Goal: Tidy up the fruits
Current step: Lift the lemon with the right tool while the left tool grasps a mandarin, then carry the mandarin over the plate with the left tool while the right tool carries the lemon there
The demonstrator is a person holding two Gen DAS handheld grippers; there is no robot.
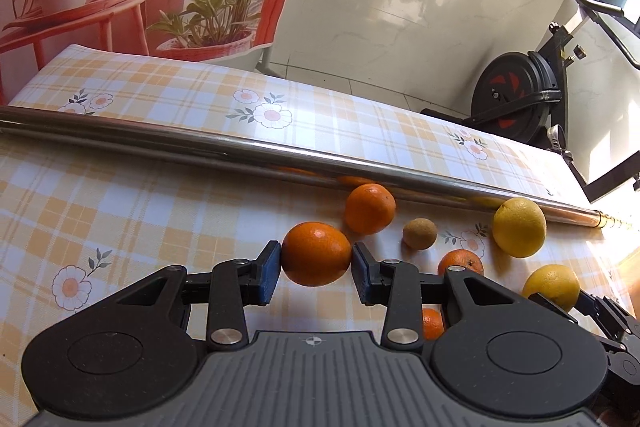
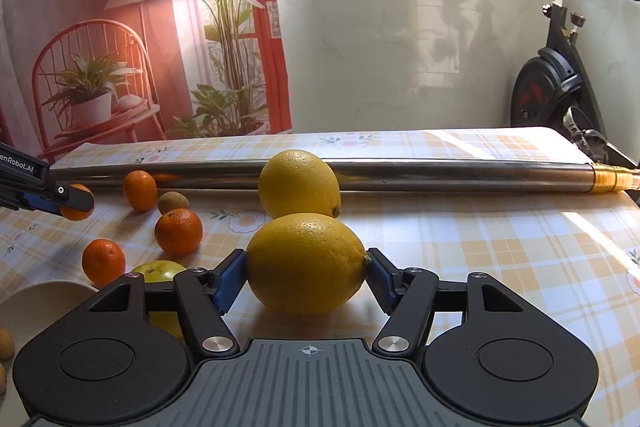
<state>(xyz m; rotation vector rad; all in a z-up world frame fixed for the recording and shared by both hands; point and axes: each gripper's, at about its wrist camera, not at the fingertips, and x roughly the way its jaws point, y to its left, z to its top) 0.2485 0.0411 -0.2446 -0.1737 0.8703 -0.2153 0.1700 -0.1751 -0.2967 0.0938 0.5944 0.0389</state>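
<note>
Sorting looks barely begun: the left gripper [image 1: 316, 265] clamps an orange [image 1: 316, 253], the right gripper [image 2: 306, 277] a lemon [image 2: 306, 263], other fruit loose on the bench [image 2: 480, 247].

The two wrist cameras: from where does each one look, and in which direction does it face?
Left wrist view: sits behind the left gripper, faces the metal pole; its fingers grip an orange.
Right wrist view: sits behind the right gripper, faces the same pole; its fingers grip a lemon.
Shared: the pole, the second lemon, the kiwi, the exercise bike; each shows the other gripper.
</note>
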